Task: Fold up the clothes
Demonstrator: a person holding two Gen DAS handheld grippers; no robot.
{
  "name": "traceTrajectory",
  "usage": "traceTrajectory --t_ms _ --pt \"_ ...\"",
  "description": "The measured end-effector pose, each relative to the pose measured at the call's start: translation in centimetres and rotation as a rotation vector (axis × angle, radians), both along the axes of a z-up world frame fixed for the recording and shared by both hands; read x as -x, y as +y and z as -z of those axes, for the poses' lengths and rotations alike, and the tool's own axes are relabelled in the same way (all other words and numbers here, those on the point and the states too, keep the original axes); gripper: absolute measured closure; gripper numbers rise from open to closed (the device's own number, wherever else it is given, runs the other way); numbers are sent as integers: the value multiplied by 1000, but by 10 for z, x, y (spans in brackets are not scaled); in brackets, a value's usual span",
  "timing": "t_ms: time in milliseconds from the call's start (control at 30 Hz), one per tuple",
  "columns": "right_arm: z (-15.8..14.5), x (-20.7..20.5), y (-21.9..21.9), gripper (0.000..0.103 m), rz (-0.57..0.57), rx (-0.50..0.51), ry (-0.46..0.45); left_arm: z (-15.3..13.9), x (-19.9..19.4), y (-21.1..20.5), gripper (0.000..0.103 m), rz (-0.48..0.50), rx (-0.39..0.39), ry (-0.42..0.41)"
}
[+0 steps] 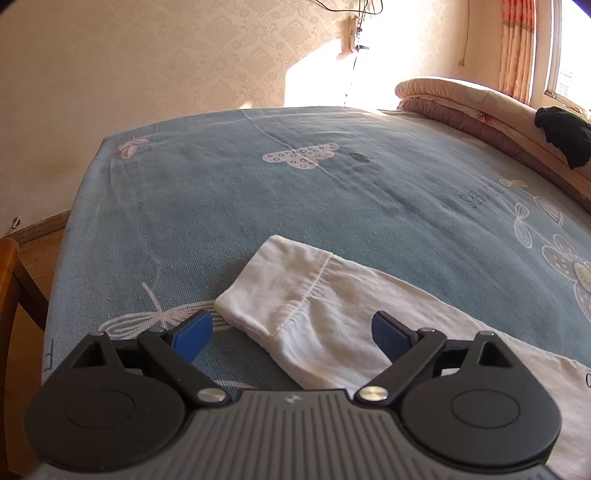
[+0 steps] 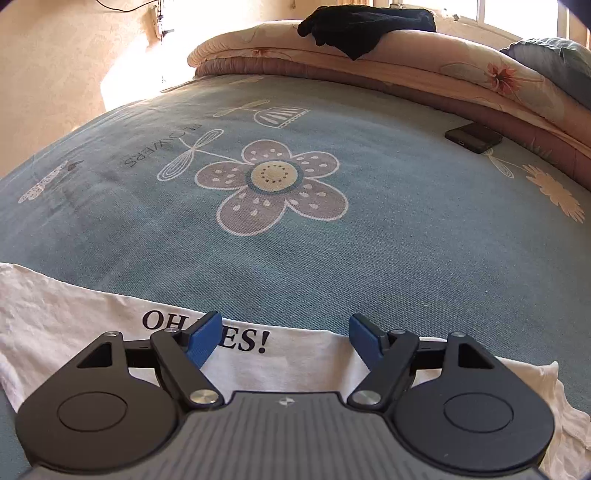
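bed [image 2: 332,243]: blue-green sheet with flower print, took up most of both views; carried everything.
quilt [image 2: 424,77]: folded stack along the far edge, near the window; dark garment [image 2: 365,26] draped on top.
shirt [image 2: 280,365]: white tee with black "OH ...ES!" print, lay flat on the near part of the bed, spread left to right under both grippers. Some wrinkles, right end bunched.
sleeve [image 1: 295,295]: lay on the sheet at the shirt's left end, cuff pointing away and left, seam visible.
phone [image 2: 474,138]: dark, flat on the sheet by the quilt, well apart from the shirt.
chair [image 1: 11,295]: wooden, off the bed's left edge, not in play.
left gripper [image 1: 291,334]: jaws apart, nothing held; sleeve fabric lay below and between the blue pads, no pinch visible.
right gripper [image 2: 282,338]: jaws apart, nothing between them; hovered over the printed chest area, left pad covering part of the lettering.
step (my read): shirt laid out, neither gripper held cloth, next grasp for a fold not yet made.
how to do it well (judgement): pinch only the top layer, at the sleeve seam on the left and a matching edge on the right; lift both evenly, carry across in one pass, set down so the edges line up, then let go. Smooth the bunched right end first.
risk (judgement): thin cloth could slip, or a pad could catch the sheet too.
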State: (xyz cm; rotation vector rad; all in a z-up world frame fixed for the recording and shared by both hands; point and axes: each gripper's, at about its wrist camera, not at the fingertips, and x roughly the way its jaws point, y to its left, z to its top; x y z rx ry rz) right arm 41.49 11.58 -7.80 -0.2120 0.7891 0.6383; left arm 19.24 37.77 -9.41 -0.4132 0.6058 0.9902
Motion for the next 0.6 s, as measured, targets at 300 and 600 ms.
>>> traceTrajectory --t_ms 300,600 --pt "-23 77 -27 87 -175 102 -83 -4 0 -2 10 27 9 -26" --pt "7 119 -29 90 -255 161 -78 -4 -1 -3 10 33 19 -32"
